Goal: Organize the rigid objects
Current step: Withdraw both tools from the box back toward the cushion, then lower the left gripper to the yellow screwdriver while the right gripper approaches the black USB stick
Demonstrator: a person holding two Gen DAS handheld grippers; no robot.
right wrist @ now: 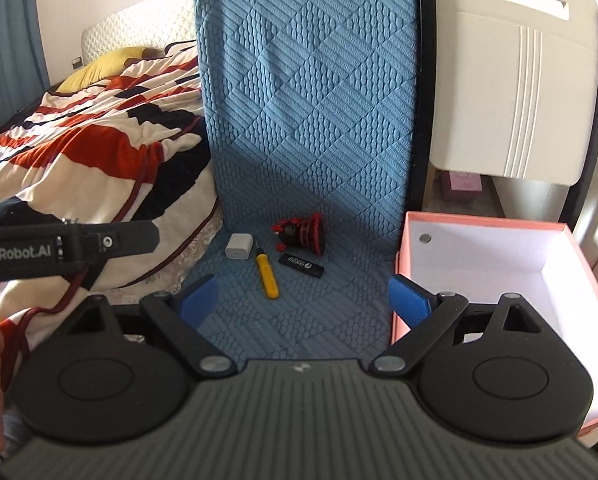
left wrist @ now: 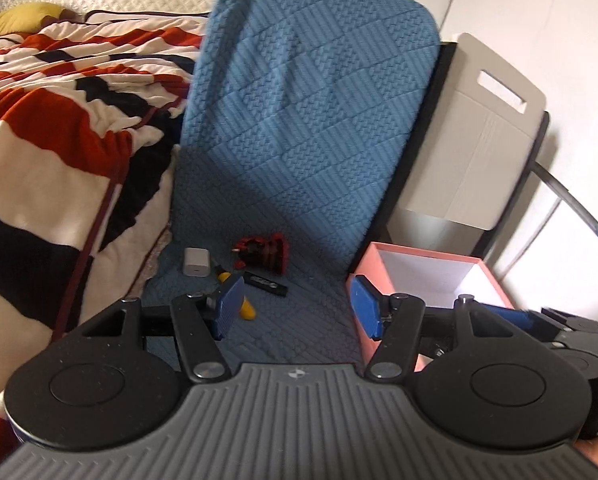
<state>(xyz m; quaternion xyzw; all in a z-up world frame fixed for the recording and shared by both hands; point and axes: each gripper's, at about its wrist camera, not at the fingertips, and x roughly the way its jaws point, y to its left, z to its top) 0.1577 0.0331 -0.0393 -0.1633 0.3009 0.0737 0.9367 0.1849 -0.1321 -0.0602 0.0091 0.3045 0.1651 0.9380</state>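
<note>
On the blue chair seat (right wrist: 299, 320) lie a white charger cube (right wrist: 239, 246), a yellow screwdriver (right wrist: 267, 276), a black USB stick (right wrist: 301, 265) and a red-and-black toy (right wrist: 301, 232). They also show in the left wrist view: charger cube (left wrist: 196, 262), screwdriver (left wrist: 246, 309), USB stick (left wrist: 267, 283), toy (left wrist: 265, 253). My left gripper (left wrist: 297, 308) is open and empty, above the seat's front; its left pad covers part of the screwdriver. My right gripper (right wrist: 303, 300) is open and empty, short of the objects. The open pink box (right wrist: 499, 276) stands right of the seat.
A striped blanket (right wrist: 79, 148) covers the bed to the left. A grey-white chair back (right wrist: 511, 80) stands behind the pink box (left wrist: 427, 276). The left gripper's body (right wrist: 59, 246) reaches in at the left of the right wrist view.
</note>
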